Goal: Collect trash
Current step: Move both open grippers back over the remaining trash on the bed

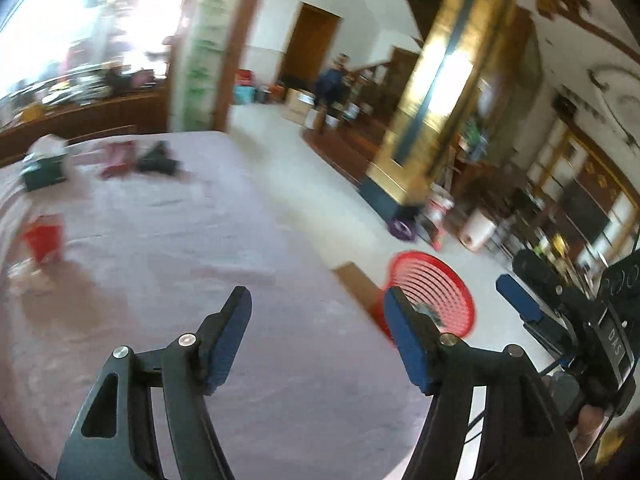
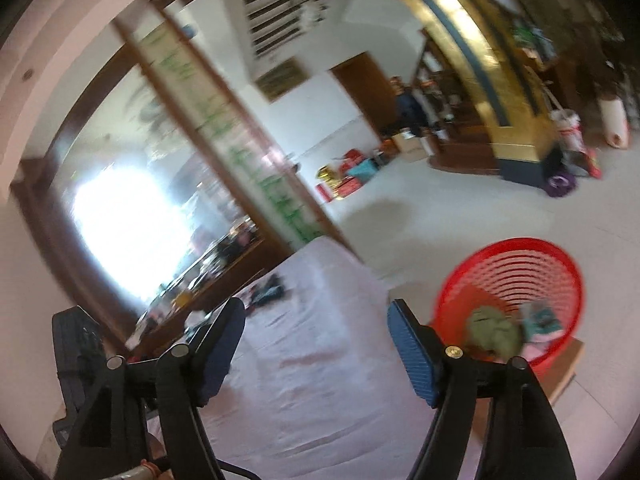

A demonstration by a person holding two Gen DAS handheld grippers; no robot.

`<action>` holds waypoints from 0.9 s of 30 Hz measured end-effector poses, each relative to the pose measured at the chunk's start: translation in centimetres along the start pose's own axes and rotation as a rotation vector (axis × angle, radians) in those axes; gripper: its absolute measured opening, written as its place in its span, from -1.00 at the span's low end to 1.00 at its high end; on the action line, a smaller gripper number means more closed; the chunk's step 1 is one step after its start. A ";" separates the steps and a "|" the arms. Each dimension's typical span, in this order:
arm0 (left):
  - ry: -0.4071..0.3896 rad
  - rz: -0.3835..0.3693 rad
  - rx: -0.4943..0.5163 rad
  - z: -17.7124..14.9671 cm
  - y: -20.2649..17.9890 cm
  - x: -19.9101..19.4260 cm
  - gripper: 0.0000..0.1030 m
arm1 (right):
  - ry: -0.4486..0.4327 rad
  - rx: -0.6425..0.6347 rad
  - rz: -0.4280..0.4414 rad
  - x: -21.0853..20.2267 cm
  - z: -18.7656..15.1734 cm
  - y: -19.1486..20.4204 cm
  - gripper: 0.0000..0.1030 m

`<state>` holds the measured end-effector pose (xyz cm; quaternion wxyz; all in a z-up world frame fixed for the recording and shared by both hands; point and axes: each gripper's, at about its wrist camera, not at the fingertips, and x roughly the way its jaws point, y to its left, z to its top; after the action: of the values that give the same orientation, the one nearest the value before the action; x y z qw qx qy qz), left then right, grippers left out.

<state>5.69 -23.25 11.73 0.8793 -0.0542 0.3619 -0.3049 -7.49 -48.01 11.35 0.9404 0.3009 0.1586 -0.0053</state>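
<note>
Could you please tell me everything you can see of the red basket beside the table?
The red basket is a round, slatted bin that looks like plastic, with open ribs all round its wall. It stands upright beside the corner of the cloth-covered table, apparently on a brown cardboard piece. Inside lie a crumpled greenish wad and a teal and pink packet. Neither gripper touches it; motion blur hides finer detail.
</note>
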 end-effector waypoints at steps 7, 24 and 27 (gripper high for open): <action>-0.029 0.113 -0.208 -0.3 10.8 -4.5 0.31 | 0.128 -0.069 0.129 5.6 -2.7 6.8 0.53; -0.058 0.383 -0.521 -1.2 31.7 -9.1 0.31 | 0.518 -0.091 0.335 25.4 -10.3 20.3 0.53; -0.034 0.396 -0.548 -1.8 33.7 -8.4 0.31 | 0.588 -0.079 0.322 29.7 -11.8 22.1 0.53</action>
<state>16.58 9.10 4.83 0.8800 -0.2223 0.4193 -0.0187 19.57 -20.68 5.79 0.8541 0.2739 0.3736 0.2364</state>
